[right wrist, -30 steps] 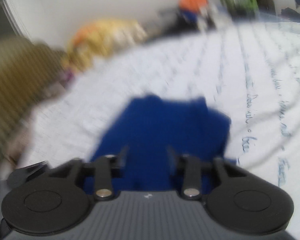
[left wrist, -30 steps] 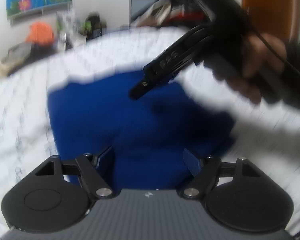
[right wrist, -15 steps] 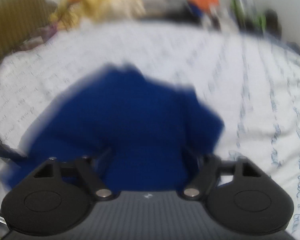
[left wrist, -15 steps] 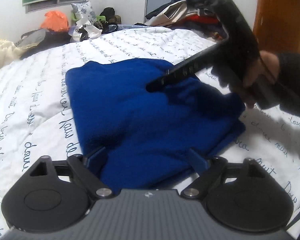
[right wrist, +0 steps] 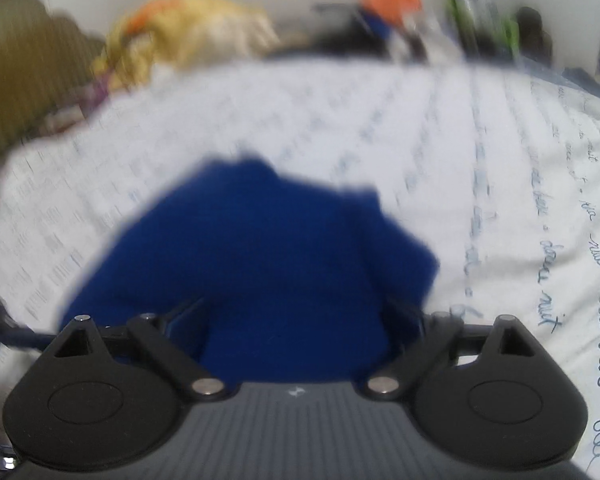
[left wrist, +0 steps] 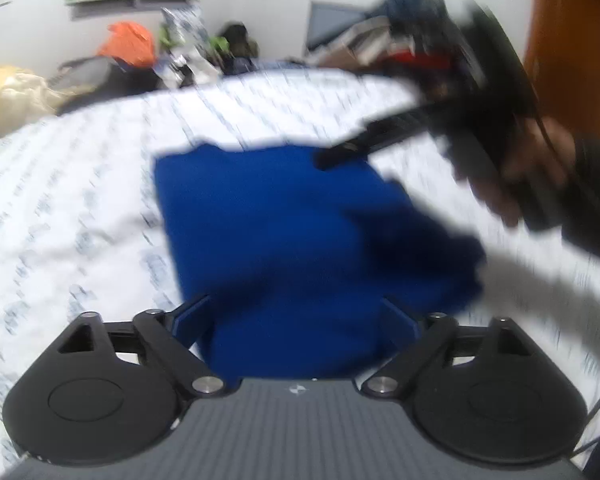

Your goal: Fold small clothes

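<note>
A folded blue garment (left wrist: 300,232) lies on the white bed sheet with blue script (left wrist: 80,200). My left gripper (left wrist: 296,316) hovers over its near edge, jaws wide and still opening, and the pads press on nothing. In the left wrist view my right gripper (left wrist: 340,154) reaches in from the right above the cloth's far corner, held by a hand (left wrist: 520,184). In the right wrist view, the right gripper (right wrist: 296,316) stands over the blue garment (right wrist: 260,260), jaws also opening wide and free of the cloth. Both views are blurred.
The sheet (right wrist: 500,160) spreads wide around the garment. Along the bed's far side lie an orange thing (left wrist: 128,44), a yellow cloth (left wrist: 4,92) and a pile of clothes (left wrist: 400,40). A wooden door (left wrist: 572,40) stands at the right.
Both grippers' jaws have spread wider, the right one most. The right gripper has drawn back to the right off the cloth. The left gripper has backed away a little and risen.
</note>
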### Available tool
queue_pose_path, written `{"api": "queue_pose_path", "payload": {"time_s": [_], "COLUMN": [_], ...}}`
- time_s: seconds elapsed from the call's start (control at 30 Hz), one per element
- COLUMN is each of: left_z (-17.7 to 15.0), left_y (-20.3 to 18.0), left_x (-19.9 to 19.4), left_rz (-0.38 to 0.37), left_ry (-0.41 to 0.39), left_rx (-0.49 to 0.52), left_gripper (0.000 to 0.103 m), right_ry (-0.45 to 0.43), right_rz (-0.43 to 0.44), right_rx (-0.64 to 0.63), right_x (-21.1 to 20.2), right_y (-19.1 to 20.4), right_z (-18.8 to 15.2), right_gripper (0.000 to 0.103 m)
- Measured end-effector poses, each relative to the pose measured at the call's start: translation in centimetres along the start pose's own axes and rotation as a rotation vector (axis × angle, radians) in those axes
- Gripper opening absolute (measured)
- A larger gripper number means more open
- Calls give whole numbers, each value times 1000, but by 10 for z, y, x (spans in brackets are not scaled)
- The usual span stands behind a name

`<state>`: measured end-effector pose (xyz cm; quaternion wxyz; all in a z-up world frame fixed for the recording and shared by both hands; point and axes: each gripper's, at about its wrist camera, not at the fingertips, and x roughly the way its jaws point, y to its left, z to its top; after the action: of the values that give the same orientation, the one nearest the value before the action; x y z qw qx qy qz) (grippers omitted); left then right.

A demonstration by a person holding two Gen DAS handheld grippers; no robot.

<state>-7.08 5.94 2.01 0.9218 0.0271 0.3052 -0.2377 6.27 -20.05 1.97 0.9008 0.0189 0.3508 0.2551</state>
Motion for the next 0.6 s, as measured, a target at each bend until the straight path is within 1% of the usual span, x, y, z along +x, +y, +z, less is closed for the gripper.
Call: {"api": "queue_pose_path", "payload": {"time_s": [0.03,0.07,0.13,0.2,0.27,0.3,0.33,0.37,0.4,0.43,0.47,0.5,0.53,0.57,0.6], "left_z": [9,20,41,61,79,85,91,94,97,100,104,105,104,102,98], "left_y": [11,22,47,70,91,100,107,111,110,105,96,83,67,54,44], "left_x": [0,3,23,53,84,100,114,127,134,140,142,138,132,126,127], "left_rz": [14,34,74,109,87,79,74,62,62,74,86,131,182,220,256], "left_ry": [-24,-38,-31,7,60,89,119,144,133,121,116,69,8,-47,-66], "left_rx": [-31,-68,-131,-190,-268,-307,-339,-361,-345,-291,-224,-145,-49,40,113], "left_gripper": [100,102,100,91,83,81,77,72,71,39,14,13,13,13,13], "right_ry": [-23,-26,-6,22,68,96,127,150,134,127,131,121,96,55,6], "right_rz": [-4,-12,-48,-69,-65,-64,-65,-48,-39,0,54,30,3,-20,-49], "right_rx": [32,71,142,152,118,91,69,53,23,-19,-19,-50,-123,-197,-259], "right_x": [-5,-5,4,18,34,44,53,62,63,66,66,65,62,57,52], "right_y": [-7,-18,-38,-51,-55,-55,-52,-50,-46,-40,-37,-31,-22,-13,-7], "right_z": [3,7,15,23,30,34,35,35,34,34,36,39,39,37,33], "right_gripper": [95,95,95,95,95,95,95,85,82,39,25,23,19,18,18]}}
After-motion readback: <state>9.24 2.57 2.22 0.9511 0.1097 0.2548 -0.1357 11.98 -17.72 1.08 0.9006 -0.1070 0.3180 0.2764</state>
